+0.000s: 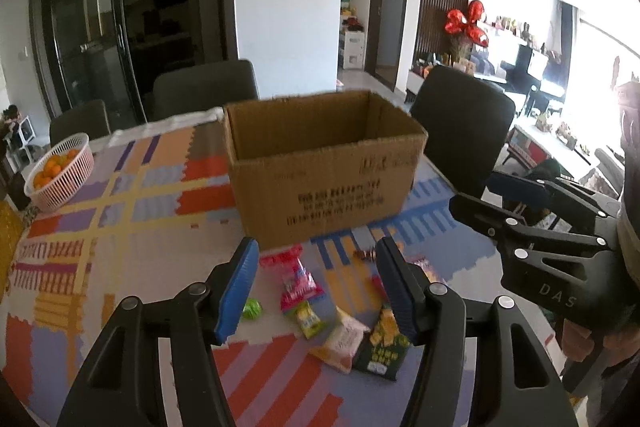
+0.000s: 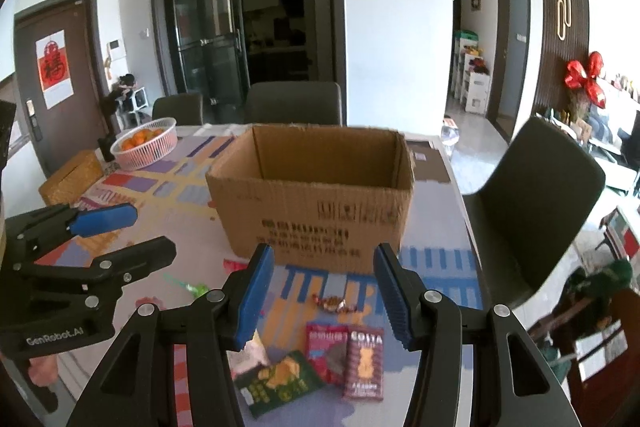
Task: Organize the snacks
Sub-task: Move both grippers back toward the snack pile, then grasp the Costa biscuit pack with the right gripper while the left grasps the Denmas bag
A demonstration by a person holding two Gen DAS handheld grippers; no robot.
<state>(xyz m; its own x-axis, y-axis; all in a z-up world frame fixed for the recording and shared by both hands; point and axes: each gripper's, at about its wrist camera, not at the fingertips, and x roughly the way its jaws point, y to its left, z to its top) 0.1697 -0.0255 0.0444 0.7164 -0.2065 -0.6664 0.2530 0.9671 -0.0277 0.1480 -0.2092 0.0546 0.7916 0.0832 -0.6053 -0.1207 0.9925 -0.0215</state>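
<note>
An open, empty-looking cardboard box stands on the patterned table; it also shows in the right wrist view. Snack packets lie in front of it: a pink packet, a green candy, a yellow-green packet, an orange-white bag, a dark green packet, a wrapped candy, a red packet and a brown Costa packet. My left gripper is open above the snacks. My right gripper is open above them too, holding nothing.
A pink basket of oranges sits at the table's far left, also visible in the right wrist view. A woven box lies beside it. Dark chairs stand around the table. The right table edge is close to the box.
</note>
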